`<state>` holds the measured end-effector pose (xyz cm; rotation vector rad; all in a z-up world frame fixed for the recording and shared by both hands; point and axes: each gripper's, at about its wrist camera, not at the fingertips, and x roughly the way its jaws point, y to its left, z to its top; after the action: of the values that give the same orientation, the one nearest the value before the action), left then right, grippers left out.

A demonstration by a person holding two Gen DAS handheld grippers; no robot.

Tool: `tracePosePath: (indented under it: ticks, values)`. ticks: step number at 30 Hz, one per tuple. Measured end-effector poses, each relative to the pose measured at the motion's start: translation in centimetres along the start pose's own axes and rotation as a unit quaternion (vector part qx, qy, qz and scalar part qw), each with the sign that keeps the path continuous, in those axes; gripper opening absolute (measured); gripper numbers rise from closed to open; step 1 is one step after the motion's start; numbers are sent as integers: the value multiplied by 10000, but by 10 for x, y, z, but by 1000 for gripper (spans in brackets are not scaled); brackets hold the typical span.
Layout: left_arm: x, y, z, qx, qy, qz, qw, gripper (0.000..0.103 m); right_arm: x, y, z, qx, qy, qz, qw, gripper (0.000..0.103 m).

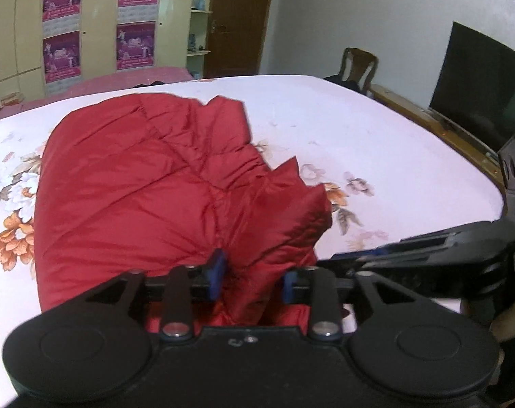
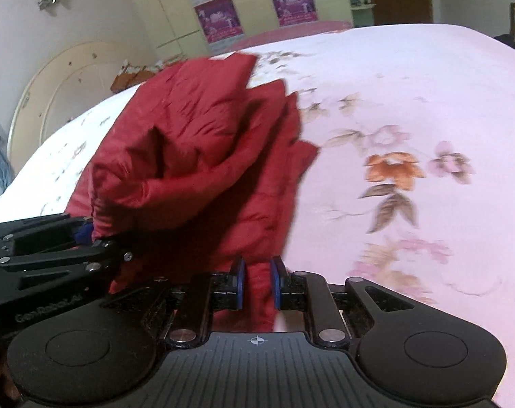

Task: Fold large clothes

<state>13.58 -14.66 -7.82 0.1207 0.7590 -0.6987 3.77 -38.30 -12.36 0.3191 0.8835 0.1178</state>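
Red jacket [image 1: 148, 183] on floral bedsheet [image 1: 359, 129]

Your left gripper [image 1: 254, 273] is matte black: two round, disc-like lobes flank a flat centre plate, and two straight link bars run forward from silver pivot pins to blue fingers [image 1: 217, 268]. A small screw and a hook-shaped mark sit on the plate's front edge.

Your right gripper [image 2: 257, 284] has the same build — black lobes, silver pins, blue pads [image 2: 239, 280] — but its centre plate is ribbed, with a white crosshair mark at the front edge. In the right wrist view the left gripper's side shows raised lettering, small screws and a hex bolt.
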Motion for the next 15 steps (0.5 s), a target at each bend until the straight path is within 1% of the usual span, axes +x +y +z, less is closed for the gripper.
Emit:
tracePosePath:
  ticks: [1,2,5,7,11,12,13,14,15]
  values:
    - [-2,-1,1,-12,4,-61,10000,62,-6,-3,2,27,-42,6,10000,16]
    - [-8,0,2,-49,-35,-117,9999,75,-14,-5,5,51,-133,-3,9999,16]
    - [-25,0,2,-100,-210,-182,9996,76,-30,-9,15,109,-362,64,9993,16]
    - [-37,4,4,-231,-323,-169,9991,76,-37,-10,24,194,-488,175,9985,16]
    - [-68,25,7,-668,-703,59,9953,78,-45,-2,41,279,-723,481,9958,16]
    - [-76,34,6,-806,-798,183,9934,79,-44,0,46,276,-733,555,9954,16]
    - [-80,41,6,-914,-855,323,9916,79,-42,4,48,265,-727,628,9950,24]
    - [-81,48,8,-1010,-888,481,9897,79,-41,9,51,253,-722,680,9948,41]
    - [-80,55,10,-1125,-868,719,9872,77,-42,12,51,240,-746,708,9944,79]
